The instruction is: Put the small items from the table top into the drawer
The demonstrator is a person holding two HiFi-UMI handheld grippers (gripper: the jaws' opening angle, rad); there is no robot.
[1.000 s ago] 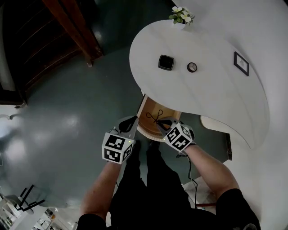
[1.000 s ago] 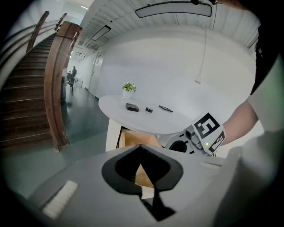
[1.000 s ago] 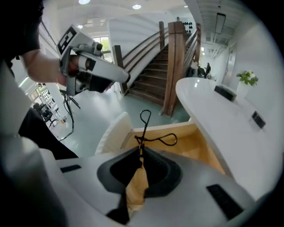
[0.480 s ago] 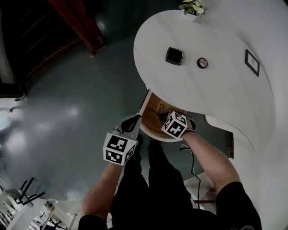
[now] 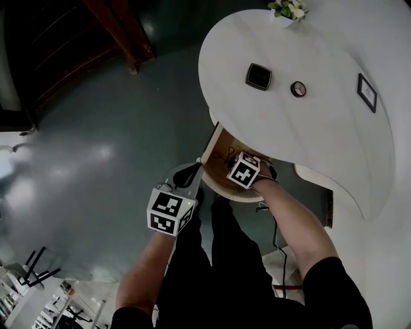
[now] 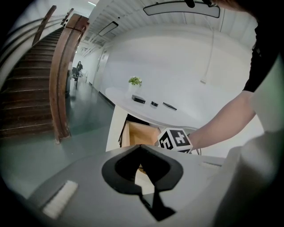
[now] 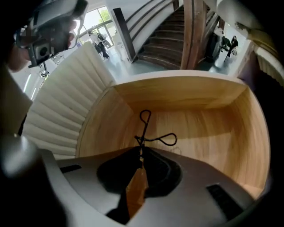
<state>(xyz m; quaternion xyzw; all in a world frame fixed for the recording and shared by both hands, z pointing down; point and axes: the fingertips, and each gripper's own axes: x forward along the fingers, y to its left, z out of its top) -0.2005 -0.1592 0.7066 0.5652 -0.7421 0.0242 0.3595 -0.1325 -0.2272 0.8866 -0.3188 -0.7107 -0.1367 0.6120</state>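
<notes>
A small black pair of scissors (image 7: 142,140) hangs by its blades from my right gripper (image 7: 140,150), which is shut on it, handle loops pointing into the open wooden drawer (image 7: 177,95). In the head view the right gripper (image 5: 239,166) reaches over the drawer (image 5: 217,142) under the white table (image 5: 321,141). On the table top lie a black square item (image 5: 258,76), a small round item (image 5: 298,88) and a dark flat frame (image 5: 367,92). My left gripper (image 6: 140,147) is shut on nothing and hovers left of the drawer's front.
A potted plant (image 5: 289,9) stands at the table's far edge. A wooden staircase (image 5: 122,32) rises at the left across the dark green floor (image 5: 96,148). The person's legs stand right in front of the drawer. A ribbed white panel (image 7: 66,97) flanks the drawer.
My right gripper has moved forward and down into the drawer with the scissors. The left gripper has stayed almost in place.
</notes>
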